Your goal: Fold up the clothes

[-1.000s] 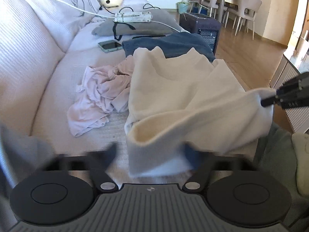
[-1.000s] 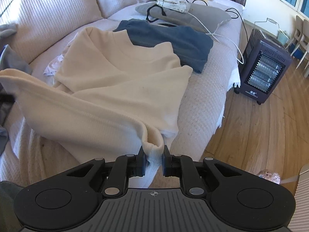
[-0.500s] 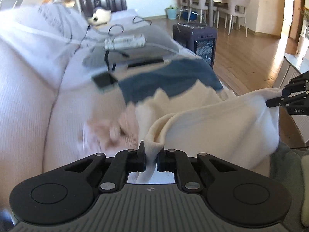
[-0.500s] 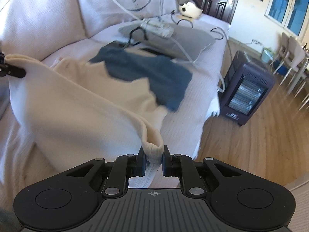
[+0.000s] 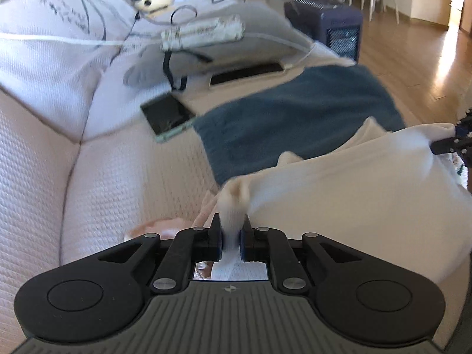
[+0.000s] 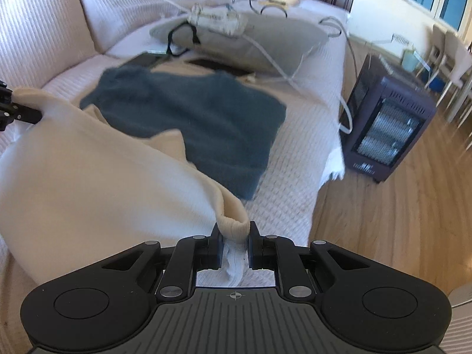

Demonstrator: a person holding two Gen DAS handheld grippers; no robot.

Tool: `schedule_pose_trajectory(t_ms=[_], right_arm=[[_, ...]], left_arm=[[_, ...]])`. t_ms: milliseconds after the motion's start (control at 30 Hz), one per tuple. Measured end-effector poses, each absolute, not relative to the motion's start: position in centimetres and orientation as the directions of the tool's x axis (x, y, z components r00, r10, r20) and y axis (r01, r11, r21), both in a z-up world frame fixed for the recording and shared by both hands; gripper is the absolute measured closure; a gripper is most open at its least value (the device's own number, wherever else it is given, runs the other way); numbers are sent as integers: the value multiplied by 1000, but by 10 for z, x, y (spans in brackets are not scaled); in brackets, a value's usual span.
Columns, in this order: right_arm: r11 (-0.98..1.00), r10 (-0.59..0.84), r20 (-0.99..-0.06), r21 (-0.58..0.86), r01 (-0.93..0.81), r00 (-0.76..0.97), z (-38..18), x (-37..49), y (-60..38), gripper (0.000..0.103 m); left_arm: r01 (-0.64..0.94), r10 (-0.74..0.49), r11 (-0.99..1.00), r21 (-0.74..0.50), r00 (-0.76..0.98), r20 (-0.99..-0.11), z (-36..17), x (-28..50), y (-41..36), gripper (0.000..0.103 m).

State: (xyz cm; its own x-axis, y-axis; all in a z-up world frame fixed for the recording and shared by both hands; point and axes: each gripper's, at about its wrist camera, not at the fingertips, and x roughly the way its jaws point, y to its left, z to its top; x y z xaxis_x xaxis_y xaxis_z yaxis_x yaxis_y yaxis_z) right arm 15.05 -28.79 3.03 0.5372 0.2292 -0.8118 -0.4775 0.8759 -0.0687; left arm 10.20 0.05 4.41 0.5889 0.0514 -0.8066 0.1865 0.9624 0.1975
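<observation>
We hold the cream sweater (image 6: 97, 183) stretched between both grippers above the sofa (image 5: 112, 188): the left gripper (image 5: 231, 237) has its jaws pinched on one ribbed corner, the right gripper (image 6: 234, 246) clamped on the other. We judge the fold barely begun; the garment is lifted, not laid flat. A blue sweater (image 6: 191, 121) lies just beyond, unfolded, and pink cloth (image 5: 153, 228) peeks below. A phone (image 5: 168, 116), power strip (image 6: 219, 20) and cables crowd the far cushions; the heater (image 6: 386, 126) stands on the floor beside.
</observation>
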Motion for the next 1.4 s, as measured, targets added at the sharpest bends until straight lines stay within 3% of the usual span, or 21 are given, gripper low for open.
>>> schedule_pose_trajectory(t_ms=[133,233,533,700,967,1167,1400], right_arm=[[886,232,-839,-26,-462,492,16,160,-290,87],[891,211,-842,-43,-452,496,17,162,-290,75],[911,201,-823,-42,-410,532,54,135,-315,71],[919,234,-826,17,-393,512,63,107,-332,56],[922,323,-869,200,-331,374,31,85,-342,54],[906,403,-848,316,-280,344,23,98,-343,53],[903,423,-849,365,-227,316,5,113,-343,29]], left_arm=[[173,67,965,198,567,-821,25,113,2,89],[163,65,968,191,571,-818,24,117,5,81],[111,12,988,108,640,-768,75,66,35,59],[66,-29,998,19,662,-749,87,25,59,45],[80,-145,989,-122,578,-803,41,25,55,44],[98,-176,984,-147,535,-827,16,48,45,46],[112,-164,986,-125,498,-852,-7,68,34,39]])
